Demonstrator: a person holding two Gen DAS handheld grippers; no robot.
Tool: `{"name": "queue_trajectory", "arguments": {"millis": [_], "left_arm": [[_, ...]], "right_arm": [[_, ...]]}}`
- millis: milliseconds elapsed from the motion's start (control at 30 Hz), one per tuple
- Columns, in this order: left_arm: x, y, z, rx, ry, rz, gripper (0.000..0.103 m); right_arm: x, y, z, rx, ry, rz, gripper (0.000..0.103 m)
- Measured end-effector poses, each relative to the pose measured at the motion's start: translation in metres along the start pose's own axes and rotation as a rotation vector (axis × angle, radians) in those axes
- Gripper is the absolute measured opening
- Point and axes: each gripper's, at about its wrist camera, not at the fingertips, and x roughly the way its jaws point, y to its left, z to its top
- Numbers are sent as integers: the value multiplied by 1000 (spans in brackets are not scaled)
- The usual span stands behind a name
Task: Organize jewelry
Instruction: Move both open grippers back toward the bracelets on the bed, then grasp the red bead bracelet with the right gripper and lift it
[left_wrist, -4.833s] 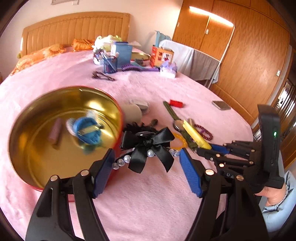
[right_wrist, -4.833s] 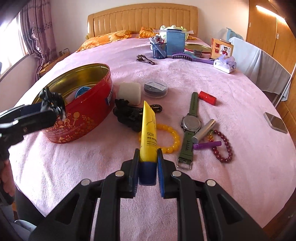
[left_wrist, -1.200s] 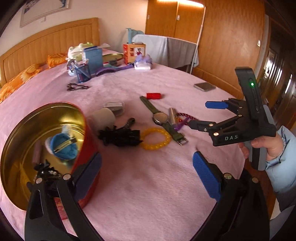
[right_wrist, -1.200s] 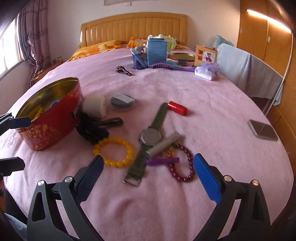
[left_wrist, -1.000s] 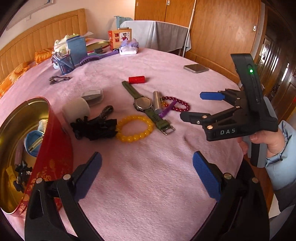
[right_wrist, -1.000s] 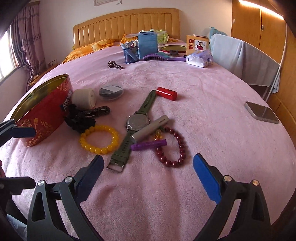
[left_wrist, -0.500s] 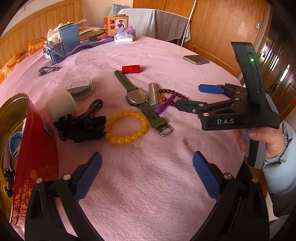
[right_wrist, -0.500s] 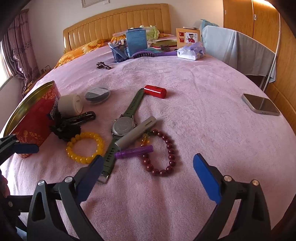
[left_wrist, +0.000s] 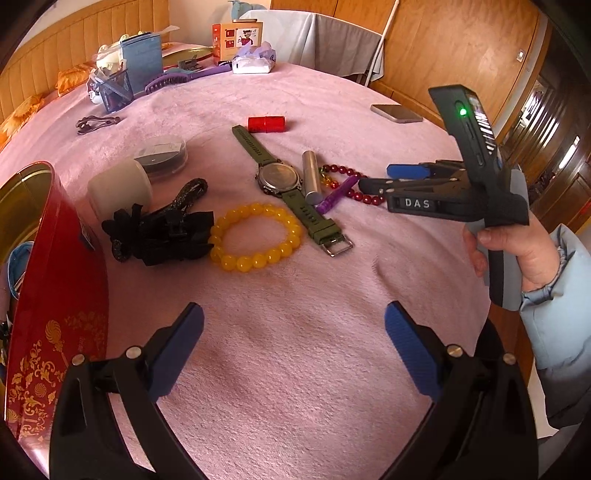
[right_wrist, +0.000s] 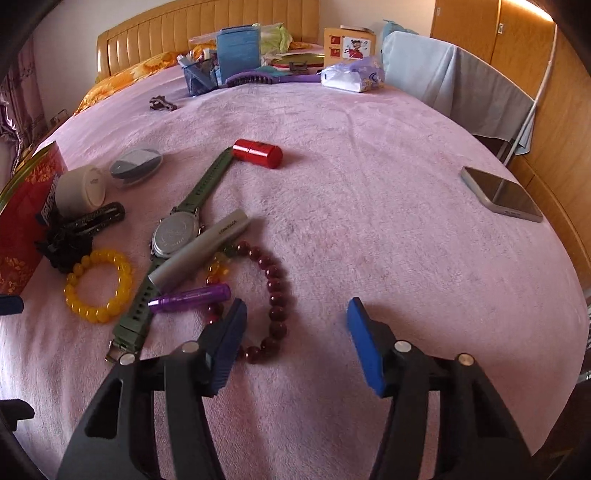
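The bed (right_wrist: 388, 206) is soft pink plush, and that is the first hazard: anything pressed down sinks, and blue pads can snag pile instead of beads. The red tin (left_wrist: 55, 295) stands at the left edge, well apart from the right claw; a long carry over the clutter could drop a piece short of it.

The left claw (left_wrist: 293, 341) hangs wide and empty over bare blanket, near the yellow bracelet (left_wrist: 255, 238). The right claw (right_wrist: 293, 332) is also wide and empty, low over the dark red bead bracelet (right_wrist: 271, 295), its left finger touching or just above the near arc; I cannot tell which.

That bracelet is the likely target, and it is tangled company. The purple tube (right_wrist: 190, 297) lies across one side of it and the silver tube (right_wrist: 201, 254) rests just beside, against the green watch (right_wrist: 173, 236). Closing here could pinch the purple tube along with the beads, or drag the strand and roll both tubes. A grip on a single bead may slip, letting the loop swing and fall.

The black bow (left_wrist: 159, 234) touches the yellow bracelet, so lifting one may tug the other.
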Motion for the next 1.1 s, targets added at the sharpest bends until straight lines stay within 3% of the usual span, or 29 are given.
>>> {"name": "queue_trajectory", "arguments": {"millis": [133, 167, 200, 300, 433, 600, 800, 1100], "left_arm": [[2, -2, -2, 6, 8, 1, 96], [2, -1, -2, 6, 11, 4, 96], [2, -1, -2, 5, 11, 5, 96], [-1, 0, -2, -1, 8, 9, 96], [-10, 1, -1, -8, -11, 10, 96], [-26, 0, -2, -13, -46, 3, 96], [-48, 6, -7, -38, -94, 5, 96], [-73, 20, -18, -74, -132, 20, 96]], "right_arm": [[1, 11, -4, -44, -4, -11, 53], [0, 14, -5, -54, -8, -3, 46], [0, 18, -6, -70, -5, 7, 33], [1, 26, -8, -100, 30, 29, 11], [-16, 24, -6, -54, 12, 79, 10], [-69, 31, 4, -52, -123, 95, 10], [-120, 63, 17, -137, -231, 118, 10], [-147, 96, 25, -175, -289, 155, 11]]}}
